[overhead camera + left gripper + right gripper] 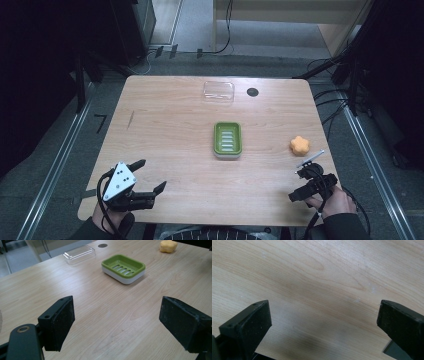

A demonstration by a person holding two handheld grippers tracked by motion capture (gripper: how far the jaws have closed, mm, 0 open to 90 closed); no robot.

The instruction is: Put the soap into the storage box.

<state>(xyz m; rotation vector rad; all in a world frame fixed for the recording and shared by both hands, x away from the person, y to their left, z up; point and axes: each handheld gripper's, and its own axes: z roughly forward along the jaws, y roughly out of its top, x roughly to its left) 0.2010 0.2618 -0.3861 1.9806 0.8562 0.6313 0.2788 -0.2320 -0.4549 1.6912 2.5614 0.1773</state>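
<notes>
— What do I have on the table (165, 125)?

— I see a green soap dish (227, 139) at the middle, nothing in it. A clear lid (218, 92) lies near the far edge, a dark round spot (252, 92) just beside it.

— And to the right?

— An orange lump (300, 145), well apart from the dish. Cables (327, 107) run on the floor (200, 30) beyond.

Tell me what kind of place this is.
Probably a lab or recording workspace, not a home: a bare wooden table stands on grey carpet, with cables trailing across the floor, metal rails along both sides, and dark equipment around it.
</notes>
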